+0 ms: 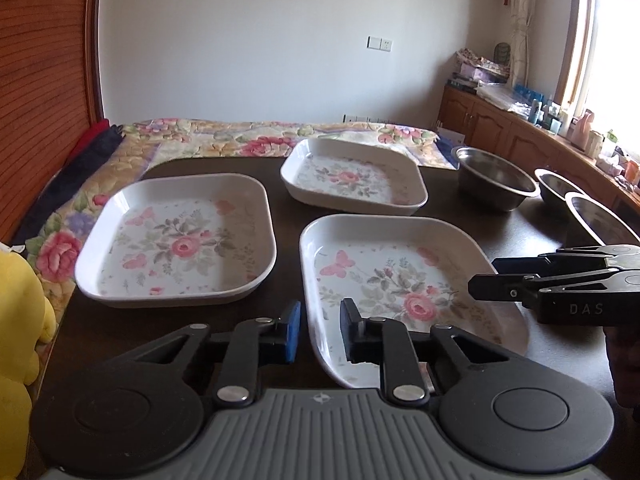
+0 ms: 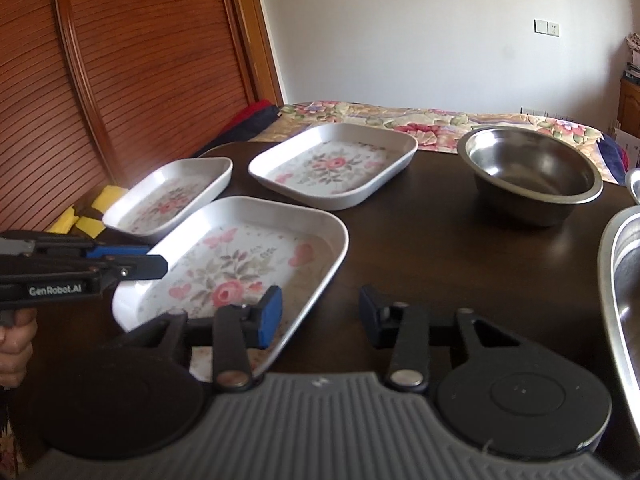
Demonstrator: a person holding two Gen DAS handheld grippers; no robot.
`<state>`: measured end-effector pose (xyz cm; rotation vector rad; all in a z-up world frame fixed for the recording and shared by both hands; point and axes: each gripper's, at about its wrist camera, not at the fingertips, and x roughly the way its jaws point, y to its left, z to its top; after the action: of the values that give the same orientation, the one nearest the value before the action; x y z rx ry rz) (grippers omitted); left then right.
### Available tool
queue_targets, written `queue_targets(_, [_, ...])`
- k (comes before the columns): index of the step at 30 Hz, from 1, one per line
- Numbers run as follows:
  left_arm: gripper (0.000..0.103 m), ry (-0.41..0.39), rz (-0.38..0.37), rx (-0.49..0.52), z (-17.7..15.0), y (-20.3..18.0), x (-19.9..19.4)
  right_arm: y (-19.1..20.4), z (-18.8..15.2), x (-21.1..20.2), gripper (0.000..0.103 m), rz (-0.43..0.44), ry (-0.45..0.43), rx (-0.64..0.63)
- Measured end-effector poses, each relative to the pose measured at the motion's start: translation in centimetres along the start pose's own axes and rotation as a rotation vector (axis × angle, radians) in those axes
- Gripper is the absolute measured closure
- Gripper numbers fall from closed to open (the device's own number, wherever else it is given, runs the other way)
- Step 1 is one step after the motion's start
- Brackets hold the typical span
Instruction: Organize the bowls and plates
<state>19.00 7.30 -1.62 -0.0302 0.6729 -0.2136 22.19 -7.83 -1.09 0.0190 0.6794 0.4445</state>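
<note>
Three floral plates point(image 1: 404, 280) lie apart on the dark bench point(image 2: 420, 240), steel bowls point(image 2: 528, 176) to their right, the left hand-held gripper point(image 1: 316, 328) open astride the nearest plate's left rim, and the right hand-held gripper point(image 2: 320, 312) open over its right edge.

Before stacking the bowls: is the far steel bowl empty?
Empty. The right wrist view shows the steel bowl upright, with only bare metal inside.
</note>
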Motion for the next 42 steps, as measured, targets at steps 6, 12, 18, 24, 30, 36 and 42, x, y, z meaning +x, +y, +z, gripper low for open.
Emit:
queue_targets(6, [0.08,0.009,-0.003,-0.002,-0.1,0.2,0.7,0.0,0.1,0.1,0.075,0.015,0.004,0.004])
queue_targets(12, [0.084,0.008,-0.008,0.005,0.1,0.1,1.0,0.5,0.0,0.2,0.082,0.027,0.008,-0.015])
queue_targets(18, [0.088,0.001,0.008,0.008,0.1,-0.1,1.0,0.8,-0.1,0.1,0.082,0.02,0.004,-0.016])
queue_targets(24, [0.088,0.006,0.006,-0.011,-0.1,-0.3,0.6,0.3,-0.3,-0.1,0.085,0.028,-0.003,0.02])
queue_targets(30, [0.088,0.0,-0.005,-0.024,-0.4,-0.5,-0.4,0.1,-0.4,-0.8,0.087,0.036,-0.017,0.046])
queue_targets(36, [0.088,-0.017,-0.005,-0.019,-0.6,-1.1,-1.8,0.5,-0.8,-1.7,0.087,0.032,-0.029,0.049])
queue_targets(42, [0.089,-0.044,-0.002,-0.012,-1.0,-1.7,-3.8,0.9,-1.3,-3.1,0.088,0.038,-0.044,0.07])
